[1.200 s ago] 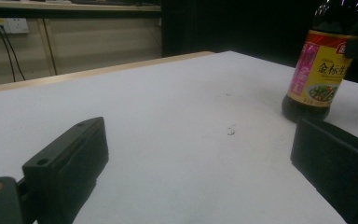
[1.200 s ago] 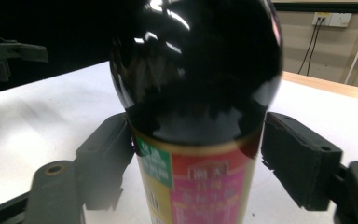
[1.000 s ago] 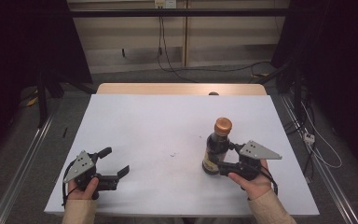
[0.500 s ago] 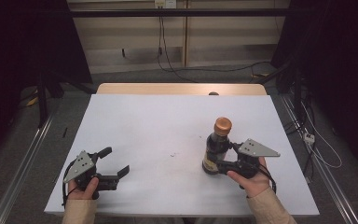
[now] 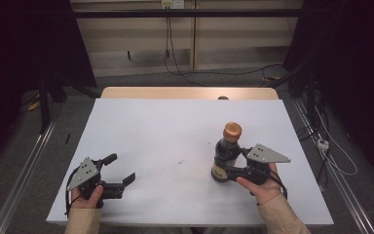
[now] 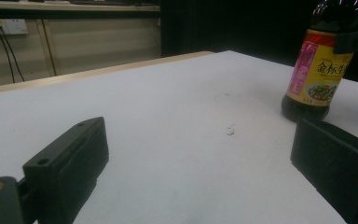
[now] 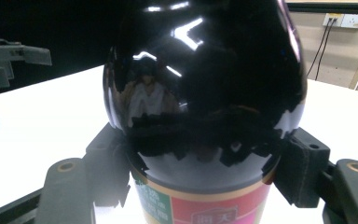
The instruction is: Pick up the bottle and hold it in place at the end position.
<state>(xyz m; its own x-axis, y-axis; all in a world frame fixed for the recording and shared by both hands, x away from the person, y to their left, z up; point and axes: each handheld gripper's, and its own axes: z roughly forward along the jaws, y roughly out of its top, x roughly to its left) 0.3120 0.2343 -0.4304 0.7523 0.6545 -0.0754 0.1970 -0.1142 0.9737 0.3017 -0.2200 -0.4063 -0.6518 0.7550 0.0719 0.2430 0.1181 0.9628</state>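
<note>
A dark glass sauce bottle point(image 5: 225, 148) with a brown cap and a yellow and pink label stands upright right of the table's middle. My right gripper point(image 5: 226, 168) reaches it from the right, low on its body. Its jaws have just been closing, and in the right gripper view the pads press both sides of the bottle point(image 7: 205, 79) above the label. My left gripper point(image 5: 121, 168) rests near the front left edge, open, with bare table between its jaws point(image 6: 200, 158). From there the bottle point(image 6: 314, 74) stands farther off to the right.
The white table top point(image 5: 175, 131) has a wooden strip along its far edge and a few small dark specks near the middle. Metal rails run along both sides of the table. Cables lie on the floor behind and to the right.
</note>
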